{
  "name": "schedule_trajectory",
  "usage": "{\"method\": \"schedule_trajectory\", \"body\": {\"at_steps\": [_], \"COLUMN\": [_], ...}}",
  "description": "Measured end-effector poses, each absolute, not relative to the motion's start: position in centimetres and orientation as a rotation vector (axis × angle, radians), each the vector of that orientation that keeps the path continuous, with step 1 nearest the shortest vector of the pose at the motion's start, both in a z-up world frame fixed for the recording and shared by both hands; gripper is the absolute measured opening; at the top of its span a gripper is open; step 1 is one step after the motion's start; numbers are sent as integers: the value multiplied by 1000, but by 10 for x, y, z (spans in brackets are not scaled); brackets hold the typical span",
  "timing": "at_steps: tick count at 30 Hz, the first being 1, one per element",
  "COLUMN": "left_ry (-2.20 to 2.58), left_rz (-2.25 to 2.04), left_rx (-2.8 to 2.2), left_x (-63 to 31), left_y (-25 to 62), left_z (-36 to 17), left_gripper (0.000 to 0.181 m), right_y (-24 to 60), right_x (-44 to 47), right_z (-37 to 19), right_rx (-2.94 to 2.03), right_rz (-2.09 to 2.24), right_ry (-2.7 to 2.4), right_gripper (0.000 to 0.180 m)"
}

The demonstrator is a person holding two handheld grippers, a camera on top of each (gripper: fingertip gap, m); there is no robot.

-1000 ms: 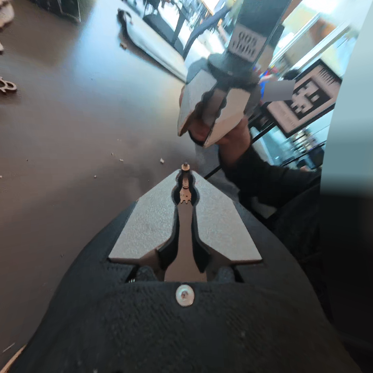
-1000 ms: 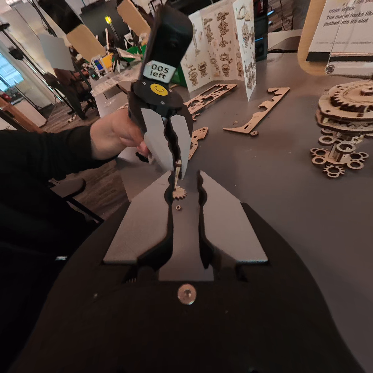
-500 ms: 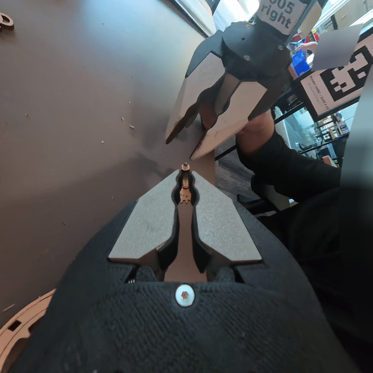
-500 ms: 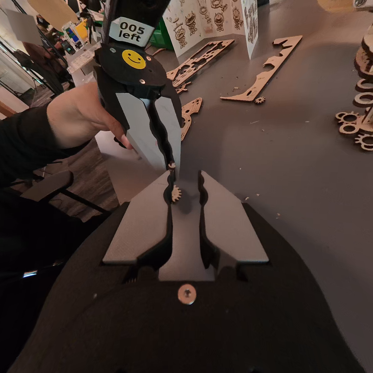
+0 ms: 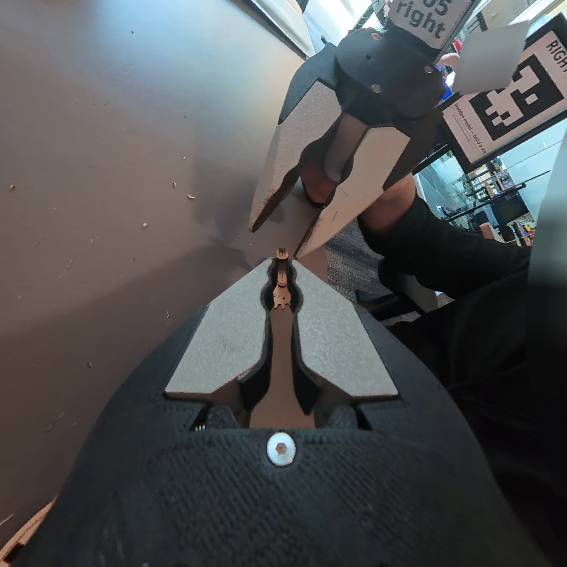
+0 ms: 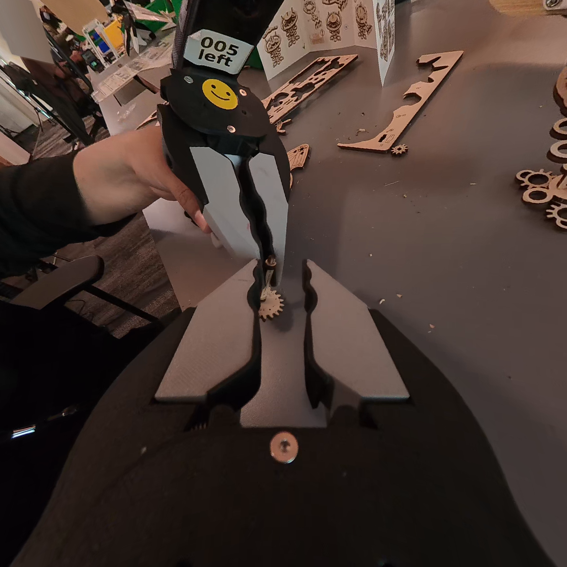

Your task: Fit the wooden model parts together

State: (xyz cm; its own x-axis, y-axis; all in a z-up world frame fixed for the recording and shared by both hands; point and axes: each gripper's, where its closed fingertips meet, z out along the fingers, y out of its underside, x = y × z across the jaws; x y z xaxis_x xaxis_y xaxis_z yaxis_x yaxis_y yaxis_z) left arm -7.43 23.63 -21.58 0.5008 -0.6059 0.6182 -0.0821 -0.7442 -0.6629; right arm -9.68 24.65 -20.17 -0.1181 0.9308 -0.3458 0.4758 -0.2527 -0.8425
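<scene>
My left gripper [image 5: 281, 263] is shut on a thin wooden axle with a small toothed gear [image 5: 281, 287] at its inner end and a small collar at its tip. In the right wrist view the left gripper [image 6: 270, 265] comes down from above, and the axle's gear [image 6: 271, 303] hangs between my right fingers. My right gripper [image 6: 280, 264] is open and empty, its fingertips on either side of the axle. In the left wrist view the right gripper [image 5: 274, 242] points down, one fingertip almost touching the left gripper's tip.
On the grey table [image 6: 399, 245] lie cut-out wooden sheets [image 6: 405, 104], a loose small gear [image 6: 399, 149], wood crumbs and a folded instruction leaflet [image 6: 322, 27]. A part-built wooden model with ring shapes [image 6: 546, 193] stands at the right. The table edge and a chair [image 6: 55, 276] are at the left. Less than 4 cm separates the two grippers' tips.
The two grippers have come closer together. The right gripper's open fingertips now flank the axle and gear held by the left gripper. Both cameras have dropped nearer the table.
</scene>
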Motion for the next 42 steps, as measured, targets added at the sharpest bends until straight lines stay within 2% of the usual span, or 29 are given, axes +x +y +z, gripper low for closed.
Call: {"method": "schedule_trajectory", "body": {"at_steps": [10, 42], "left_ry": [778, 903], "left_rz": [-1117, -1185], "left_rx": [-2160, -2146], "left_x": [-71, -73], "left_y": [233, 234], "left_z": [-217, -219], "left_gripper": [3, 3], "right_y": [247, 245], "right_x": [-97, -96], "right_z": [-202, -204], "right_rx": [-1712, -1738], "right_rz": [1349, 1306], "right_ry": [-1553, -1547], "right_gripper": [23, 22]}}
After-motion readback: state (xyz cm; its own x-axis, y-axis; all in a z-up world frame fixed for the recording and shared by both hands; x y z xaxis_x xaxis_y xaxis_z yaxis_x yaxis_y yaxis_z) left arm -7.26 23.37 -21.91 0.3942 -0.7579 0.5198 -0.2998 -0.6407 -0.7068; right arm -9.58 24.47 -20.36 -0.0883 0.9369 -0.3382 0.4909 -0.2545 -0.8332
